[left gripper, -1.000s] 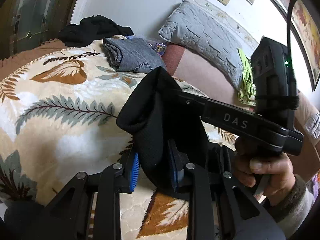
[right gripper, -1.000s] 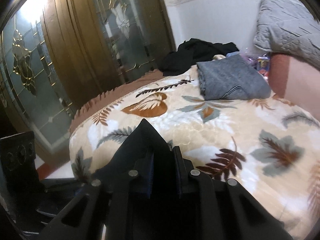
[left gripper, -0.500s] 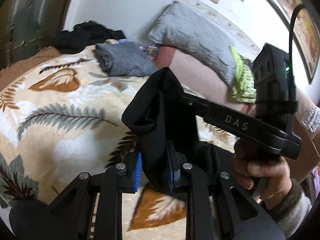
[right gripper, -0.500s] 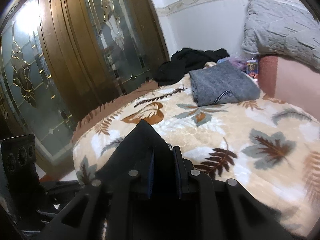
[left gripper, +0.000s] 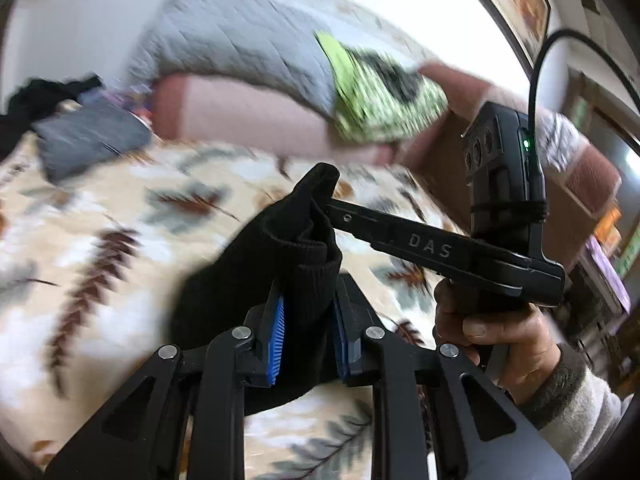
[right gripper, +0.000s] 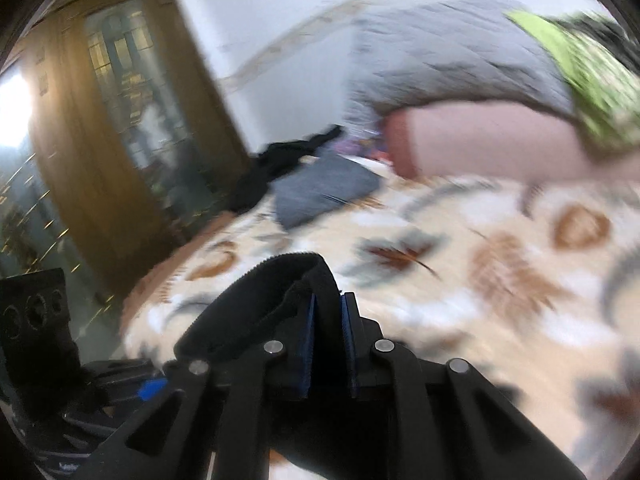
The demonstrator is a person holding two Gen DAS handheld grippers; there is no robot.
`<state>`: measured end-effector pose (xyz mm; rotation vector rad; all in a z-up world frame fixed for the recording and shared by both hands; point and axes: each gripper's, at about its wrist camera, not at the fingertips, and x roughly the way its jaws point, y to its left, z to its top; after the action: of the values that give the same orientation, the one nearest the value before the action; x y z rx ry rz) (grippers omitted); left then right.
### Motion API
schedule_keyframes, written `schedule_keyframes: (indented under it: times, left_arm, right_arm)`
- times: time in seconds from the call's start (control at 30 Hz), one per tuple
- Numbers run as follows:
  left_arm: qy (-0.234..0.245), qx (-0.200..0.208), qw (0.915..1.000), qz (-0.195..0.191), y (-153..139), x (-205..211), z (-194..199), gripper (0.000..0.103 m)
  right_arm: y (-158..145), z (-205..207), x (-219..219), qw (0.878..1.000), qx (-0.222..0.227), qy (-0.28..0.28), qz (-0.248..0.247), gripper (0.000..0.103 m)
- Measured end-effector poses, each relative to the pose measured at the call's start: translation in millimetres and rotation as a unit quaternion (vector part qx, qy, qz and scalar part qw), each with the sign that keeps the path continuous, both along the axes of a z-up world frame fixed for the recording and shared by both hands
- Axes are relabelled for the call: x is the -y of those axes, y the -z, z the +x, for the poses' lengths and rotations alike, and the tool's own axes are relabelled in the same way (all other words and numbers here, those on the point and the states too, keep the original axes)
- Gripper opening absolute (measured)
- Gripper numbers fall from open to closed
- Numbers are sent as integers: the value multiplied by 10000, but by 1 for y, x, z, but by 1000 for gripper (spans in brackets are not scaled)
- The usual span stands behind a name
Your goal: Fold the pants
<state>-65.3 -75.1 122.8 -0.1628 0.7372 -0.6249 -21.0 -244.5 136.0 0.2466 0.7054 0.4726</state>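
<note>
Black knit pants (left gripper: 280, 264) hang bunched above the leaf-patterned bed cover (left gripper: 100, 248). My left gripper (left gripper: 308, 320) is shut on a thick ribbed fold of them. My right gripper (right gripper: 326, 320) is shut on another black edge of the pants (right gripper: 256, 304); in the left wrist view its long finger (left gripper: 400, 236) reaches into the top of the fabric bundle. Both views are motion-blurred.
A folded grey garment (left gripper: 88, 140) and a black clothes heap (left gripper: 36, 96) lie at the far end of the bed. A grey quilted pillow (left gripper: 240, 52) and a green patterned cloth (left gripper: 376, 96) rest on the pink headboard bolster (left gripper: 248, 120). A wooden glass-panelled wardrobe (right gripper: 108, 128) stands left.
Both grippers have swung to the right with the pants still clamped; the grey garment has slid to the left of both views and the pillow and green cloth now fill the top.
</note>
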Motion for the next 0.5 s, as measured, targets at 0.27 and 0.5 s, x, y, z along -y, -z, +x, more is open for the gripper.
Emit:
schedule_keyframes:
  times: [0.27, 0.5]
  left_arm:
    - [659, -654, 9943, 531, 49, 54, 11, 19]
    - [892, -368, 9953, 81, 6, 12, -7, 64]
  right_arm:
    - [56, -9, 68, 9898, -881, 1117, -9, 28]
    - [42, -39, 98, 9856, -760, 1327, 724, 60]
